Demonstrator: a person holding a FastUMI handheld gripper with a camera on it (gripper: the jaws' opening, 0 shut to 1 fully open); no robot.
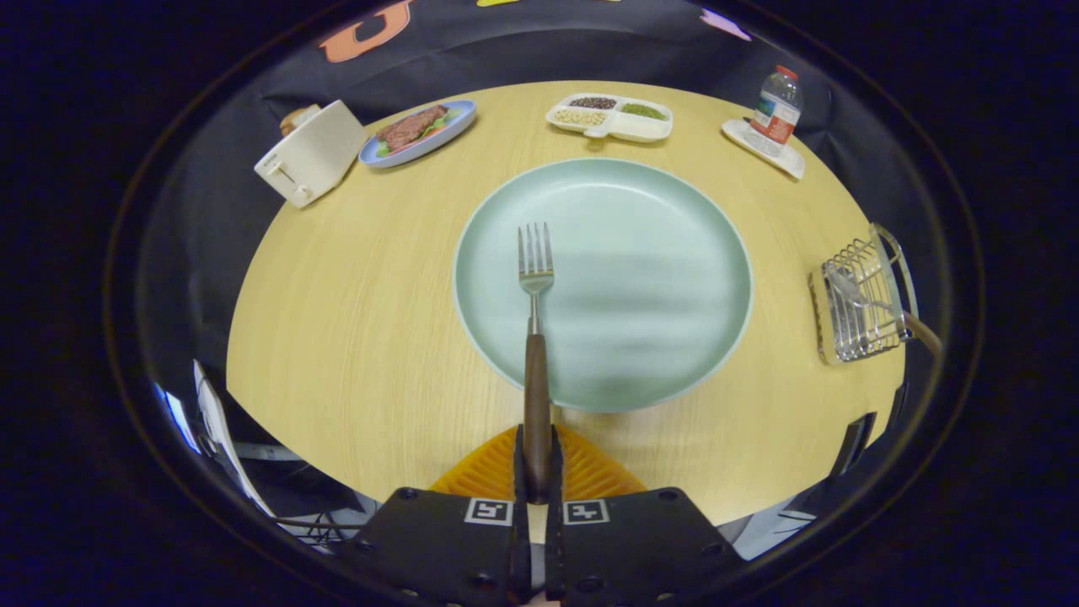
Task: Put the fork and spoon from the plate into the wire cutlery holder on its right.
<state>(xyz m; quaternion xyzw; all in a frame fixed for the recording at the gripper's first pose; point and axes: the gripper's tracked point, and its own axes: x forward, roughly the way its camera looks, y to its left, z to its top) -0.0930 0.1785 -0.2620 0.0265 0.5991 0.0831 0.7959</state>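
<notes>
Fingers of the gripper (537,472) pinch the brown handle of the fork (536,337), its tines over the pale green plate (657,278). A spoon (877,305) already lies in the wire cutlery holder (860,308) off to the right, so half the job appears done. A bottle (776,108) label beyond is too small to read.

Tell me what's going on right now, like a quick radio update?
Gripper shut on fork, tines over the green plate. Spoon already in the wire holder, to the right. Table between them open.
</notes>
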